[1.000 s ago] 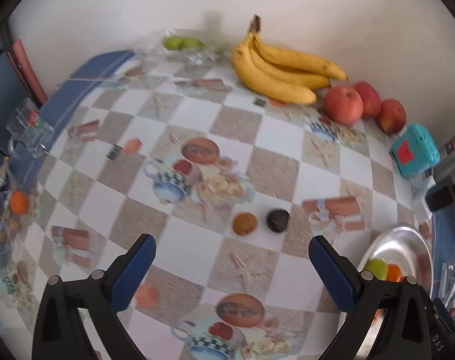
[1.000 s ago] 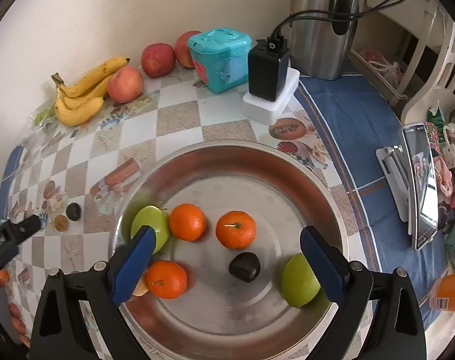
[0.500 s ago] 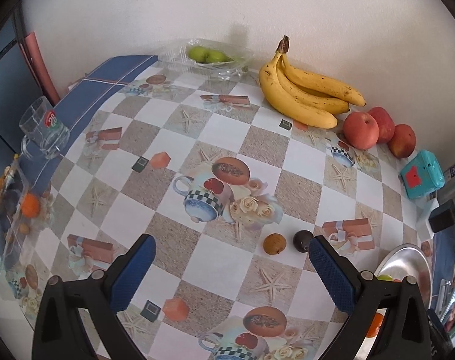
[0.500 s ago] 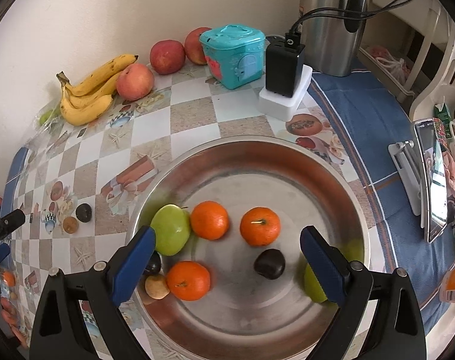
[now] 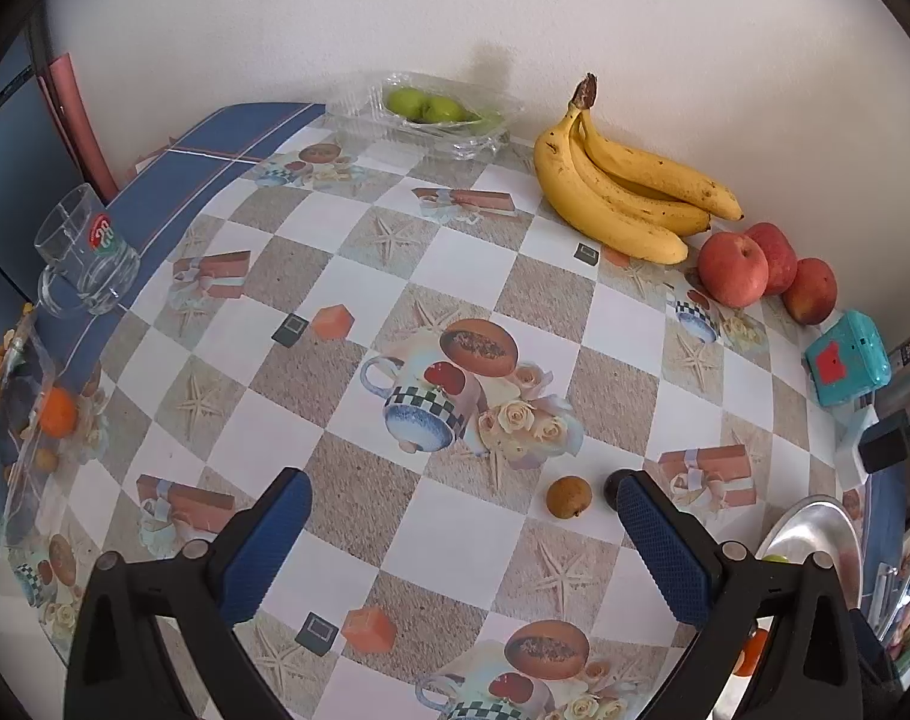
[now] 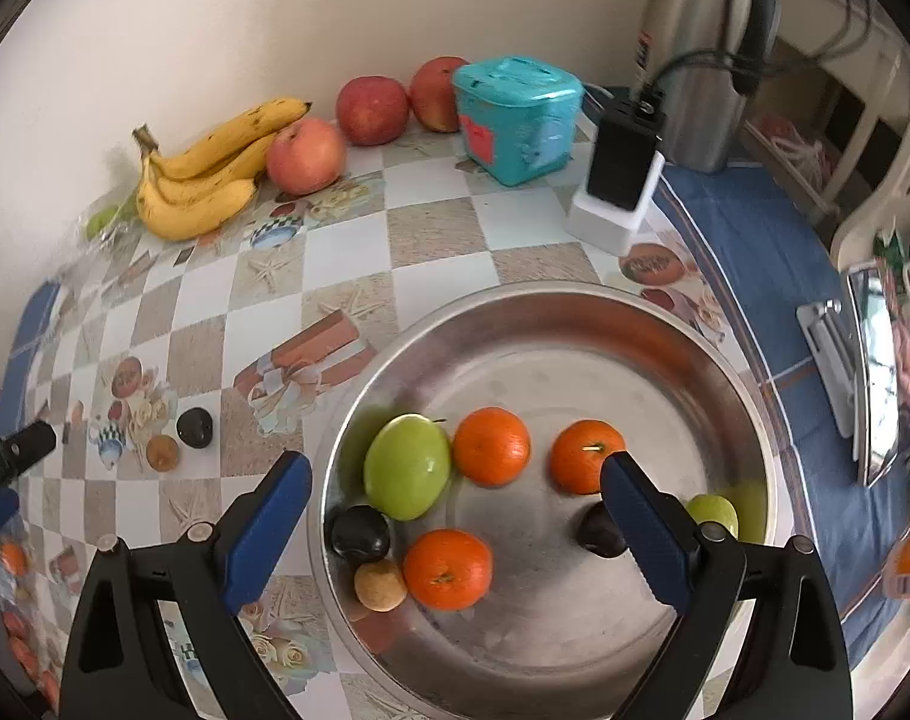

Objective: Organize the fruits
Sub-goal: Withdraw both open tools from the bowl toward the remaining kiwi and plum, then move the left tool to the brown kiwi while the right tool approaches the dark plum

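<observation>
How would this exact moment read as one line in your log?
left gripper: open, empty | right gripper: open over steel bowl | small brown fruit: on table

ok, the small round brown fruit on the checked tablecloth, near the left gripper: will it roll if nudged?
Probably. The small round brown fruit looks near-spherical and sits free on the flat checked tablecloth, so a nudge likely sends it rolling. It looks firm and light. The small dark fruit close beside it might get bumped.

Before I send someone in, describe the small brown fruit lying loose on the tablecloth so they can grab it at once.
Find the steel bowl of fruit on the checked tablecloth. Beside it on the cloth, apart from the bowl, two small round fruits sit side by side near a printed teacup. Take the brown fruit, dull and tan; its neighbour is a dark plum, nearly black and shiny.
</observation>
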`<move>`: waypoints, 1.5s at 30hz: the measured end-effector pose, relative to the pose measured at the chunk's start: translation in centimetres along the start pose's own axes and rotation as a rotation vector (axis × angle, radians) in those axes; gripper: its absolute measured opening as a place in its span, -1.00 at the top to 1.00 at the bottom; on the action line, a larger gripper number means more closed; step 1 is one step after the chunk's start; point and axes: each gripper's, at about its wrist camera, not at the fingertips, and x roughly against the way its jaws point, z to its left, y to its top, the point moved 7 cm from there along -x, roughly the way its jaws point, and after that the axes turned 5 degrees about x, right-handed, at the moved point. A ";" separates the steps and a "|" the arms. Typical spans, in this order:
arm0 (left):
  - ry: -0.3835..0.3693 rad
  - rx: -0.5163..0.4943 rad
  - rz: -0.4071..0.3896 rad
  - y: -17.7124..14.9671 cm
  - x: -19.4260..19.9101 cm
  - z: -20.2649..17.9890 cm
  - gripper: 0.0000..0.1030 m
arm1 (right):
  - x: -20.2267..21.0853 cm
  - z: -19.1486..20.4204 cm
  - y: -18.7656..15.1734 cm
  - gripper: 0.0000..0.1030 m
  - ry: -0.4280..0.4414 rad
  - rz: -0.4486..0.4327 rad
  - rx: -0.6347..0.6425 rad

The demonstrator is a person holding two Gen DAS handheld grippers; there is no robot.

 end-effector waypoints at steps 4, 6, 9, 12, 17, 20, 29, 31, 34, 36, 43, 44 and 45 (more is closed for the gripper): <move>-0.006 0.006 0.001 0.2 -0.1 0.4 -1.00 | -0.2 1.4 -0.1 -0.88 0.009 0.004 0.028; 0.010 -0.006 -0.011 0.4 -0.2 0.7 -1.00 | -0.2 2.2 -0.1 -0.88 0.011 0.003 0.048; 0.051 -0.018 -0.027 0.6 -0.5 1.5 -1.00 | -0.2 3.3 0.0 -0.88 0.004 0.003 0.075; 0.049 -0.008 -0.017 0.7 -0.9 2.1 -1.00 | -0.1 4.8 0.1 -0.88 0.026 -0.007 0.097; 0.042 -0.001 -0.008 0.9 -1.5 2.7 -1.00 | 0.0 8.0 0.2 -0.88 0.072 -0.027 0.160; 0.044 0.012 -0.009 1.2 -1.9 3.2 -1.00 | 0.0 9.8 0.1 -0.88 0.096 -0.031 0.197; 0.060 0.043 0.030 0.9 -3.7 4.3 -1.00 | -1.0 13.3 -0.3 -0.88 0.173 -0.017 0.225; 0.047 0.042 0.025 0.9 -4.0 4.2 -0.99 | -1.4 13.7 -0.4 -0.88 0.175 -0.013 0.226; 0.027 0.037 0.025 1.0 -4.4 3.9 -0.96 | -2.0 14.2 -0.6 -0.88 0.177 -0.006 0.231; 0.015 0.030 0.026 1.1 -4.6 3.6 -0.88 | -2.1 14.4 -0.6 -0.88 0.180 -0.009 0.235; 0.007 0.037 0.024 1.4 -5.3 3.6 -0.68 | -3.1 15.1 -0.7 -0.88 0.158 -0.019 0.291; 0.000 0.040 0.025 1.4 -5.4 3.6 -0.67 | -3.2 15.1 -0.7 -0.88 0.152 -0.021 0.292; -0.008 0.048 0.028 1.5 -5.5 3.6 -0.67 | -3.3 15.1 -0.6 -0.88 0.153 -0.023 0.291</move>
